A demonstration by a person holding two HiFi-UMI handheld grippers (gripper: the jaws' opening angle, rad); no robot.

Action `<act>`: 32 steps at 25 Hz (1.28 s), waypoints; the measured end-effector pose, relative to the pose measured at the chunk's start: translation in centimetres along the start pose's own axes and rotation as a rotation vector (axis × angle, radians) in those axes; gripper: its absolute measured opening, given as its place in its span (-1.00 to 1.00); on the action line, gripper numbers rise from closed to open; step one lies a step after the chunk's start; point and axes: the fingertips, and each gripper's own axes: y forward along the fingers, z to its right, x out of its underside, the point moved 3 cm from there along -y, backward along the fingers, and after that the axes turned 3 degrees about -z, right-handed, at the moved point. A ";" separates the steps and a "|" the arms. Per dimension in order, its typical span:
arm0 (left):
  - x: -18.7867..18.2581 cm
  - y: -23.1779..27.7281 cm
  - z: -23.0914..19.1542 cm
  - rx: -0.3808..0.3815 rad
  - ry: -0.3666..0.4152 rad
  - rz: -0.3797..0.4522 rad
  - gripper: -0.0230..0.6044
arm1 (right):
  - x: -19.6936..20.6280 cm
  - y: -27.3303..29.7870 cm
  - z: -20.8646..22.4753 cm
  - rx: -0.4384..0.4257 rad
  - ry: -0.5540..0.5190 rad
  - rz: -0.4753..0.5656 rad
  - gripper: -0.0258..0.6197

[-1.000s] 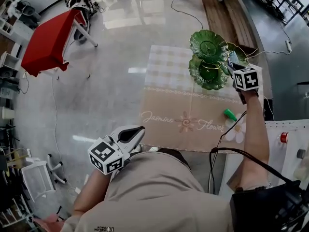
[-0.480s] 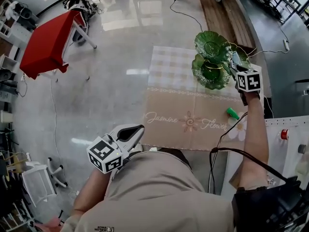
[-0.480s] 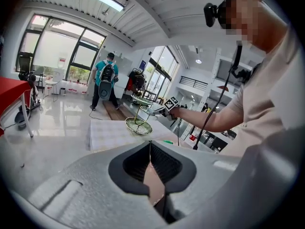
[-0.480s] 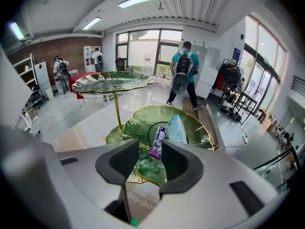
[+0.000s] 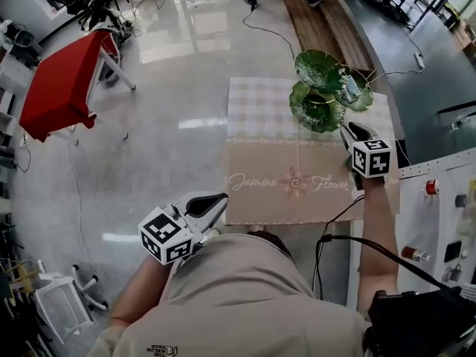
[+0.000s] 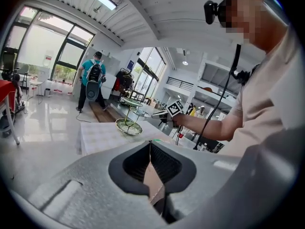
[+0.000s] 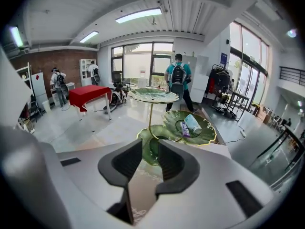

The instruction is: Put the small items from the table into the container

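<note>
Though empty, jaws closing, right gripper (image 5: 352, 131) near green tiered stand (image 5: 316, 110)

The right tongs (image 5: 352, 132) have drawn back from the green tiered dish stand (image 5: 318, 108). A second ago they reached over its right-hand dish (image 5: 364, 101); now they hang on the person's side of the stand, above the right part of the counter (image 5: 275, 155). Their jaws are closing with nothing between them. A pale blue-and-white item (image 5: 349, 90) now lies uncovered in that dish. The small green item that lay on the counter, on the person's side of the stand, no longer shows in the head view.
</note>
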 end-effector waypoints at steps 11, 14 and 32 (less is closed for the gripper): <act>1.8 -3.8 1.1 0.146 0.047 -0.013 -0.90 | 5.1 -9.1 -14.6 -0.018 0.119 0.125 -0.80; 2.9 -5.1 1.6 0.186 0.049 -0.025 -0.90 | 6.2 -10.9 -18.4 -0.032 0.147 0.137 -0.82; 9.0 -10.7 4.5 0.334 0.076 -0.068 -0.90 | 11.0 -17.4 -34.5 -0.073 0.163 0.141 -0.84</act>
